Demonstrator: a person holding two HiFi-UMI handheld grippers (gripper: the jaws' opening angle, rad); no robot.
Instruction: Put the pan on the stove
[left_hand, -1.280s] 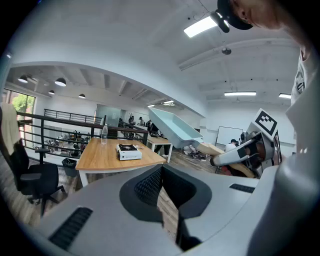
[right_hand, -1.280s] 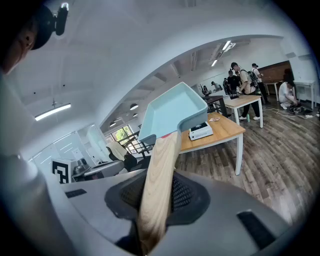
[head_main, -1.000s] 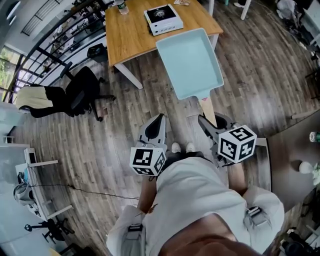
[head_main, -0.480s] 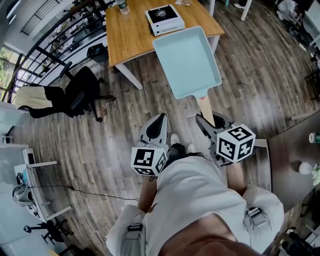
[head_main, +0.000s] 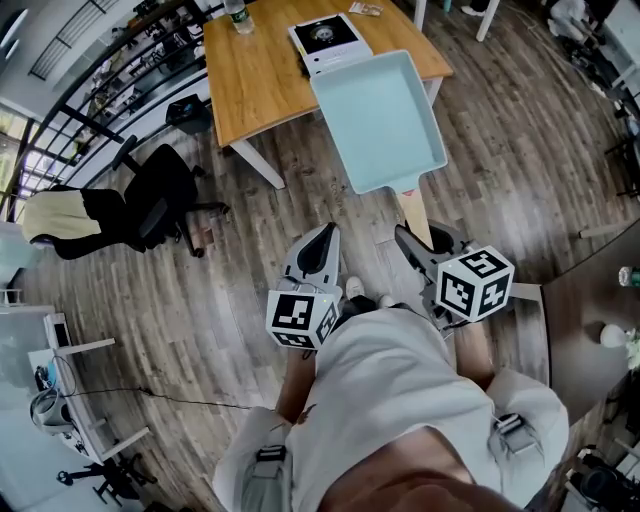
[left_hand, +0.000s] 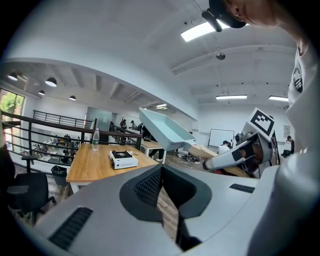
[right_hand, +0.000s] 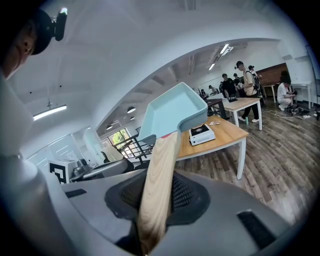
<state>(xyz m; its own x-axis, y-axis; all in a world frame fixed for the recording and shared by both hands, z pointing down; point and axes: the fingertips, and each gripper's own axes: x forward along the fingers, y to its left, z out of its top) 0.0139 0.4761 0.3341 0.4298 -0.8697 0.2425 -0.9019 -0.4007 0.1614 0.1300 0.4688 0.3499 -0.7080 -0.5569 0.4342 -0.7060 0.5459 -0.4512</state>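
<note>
Right gripper (head_main: 420, 240) clamps the pale-blue rectangular pan (head_main: 380, 120) by its wooden handle; pan airborne near the white tabletop stove (head_main: 328, 40), not yet placed. Left gripper (head_main: 322, 240) closed, empty.

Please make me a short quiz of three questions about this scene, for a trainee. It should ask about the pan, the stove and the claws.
1. True or false: the pan already sits on the stove.
2. Which claw grips the pan's wooden handle? A) left B) right C) both
3. Fill in: the stove stands on a wooden ___.
Key: 1 false, the pan is held in the air; 2 B, the right claw; 3 table.
</note>
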